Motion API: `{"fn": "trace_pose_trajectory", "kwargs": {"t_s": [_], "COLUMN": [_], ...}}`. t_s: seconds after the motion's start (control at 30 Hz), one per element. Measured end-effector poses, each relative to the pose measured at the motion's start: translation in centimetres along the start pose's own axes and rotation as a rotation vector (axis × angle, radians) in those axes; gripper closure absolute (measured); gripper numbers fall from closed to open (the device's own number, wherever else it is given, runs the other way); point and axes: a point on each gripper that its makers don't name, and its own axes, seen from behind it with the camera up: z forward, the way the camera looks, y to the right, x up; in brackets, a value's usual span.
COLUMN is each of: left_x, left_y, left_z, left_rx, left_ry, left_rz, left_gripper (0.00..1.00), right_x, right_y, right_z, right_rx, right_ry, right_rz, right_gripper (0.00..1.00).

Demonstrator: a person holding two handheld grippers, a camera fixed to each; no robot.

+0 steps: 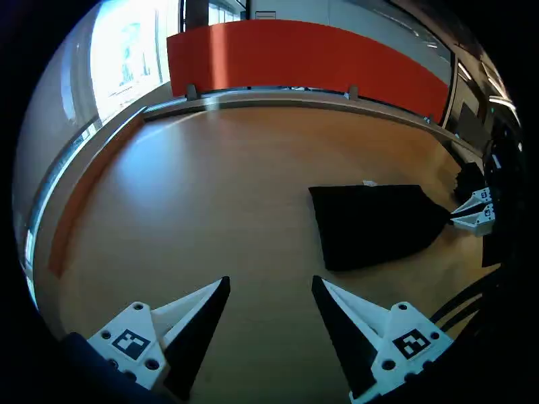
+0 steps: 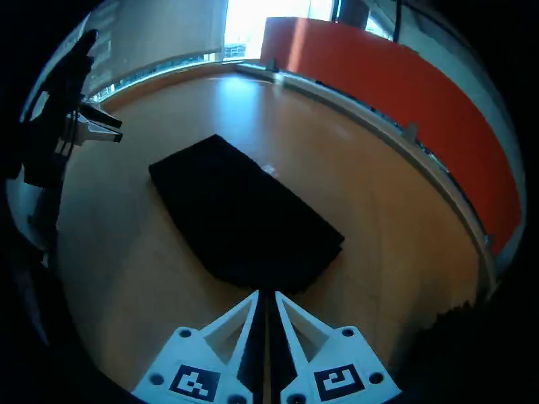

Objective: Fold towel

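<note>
While the right gripper (image 2: 267,306) sits at the near edge of the towel (image 2: 242,215) with its fingers drawn almost together, the left gripper (image 1: 269,310) hangs over bare table (image 1: 202,202), well apart from the cloth, with its fingers spread wide and nothing between them.

Location: the black towel lies flat on the wooden table. In the left gripper view its right-hand edge tapers to a point at the right gripper's tips. This suggests the cloth is pinched there, though dark fabric against dark finger pads leaves the grip not fully certain.

Step in hand, as judged: taking hold of one edge ahead of a fold; no lift is evident.

Next move, as judged: the left gripper needs to reach the same edge at its other corner and close on it. Both would then raise that edge together and carry it across to the opposite side, keeping the corners level.

Writing: none legible. The fingers carry square black-and-white markers (image 1: 130,342). A small white tag (image 1: 369,182) at the towel's far edge is too small to read. The orange partition (image 1: 303,57) behind the table is plain.
</note>
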Motion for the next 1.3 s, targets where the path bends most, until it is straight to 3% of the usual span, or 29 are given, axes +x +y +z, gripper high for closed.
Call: {"fn": "trace_pose_trajectory", "kwargs": {"t_s": [0.5,0.97,1.3], "left_x": [0.7,1.3,1.2], "left_y": [-1.8,-2.6,-3.2], "left_z": [-1.6,-2.3,-3.2], "left_rx": [0.032,0.032,0.035], "left_ry": [0.035,0.057,0.070], "left_rz": [-0.046,-0.072,-0.101], "left_gripper": [0.10,0.10,0.10], "right_x": [10.3,14.7,17.3], "right_y": [-1.5,-3.1,-6.0], "right_z": [-0.3,0.4,2.9], "right_rx": [0.026,0.059,0.116], "right_ry": [0.111,0.142,0.117], "right_rz": [-0.155,-0.252,-0.393], "right_gripper": [0.98,0.98,0.98]}}
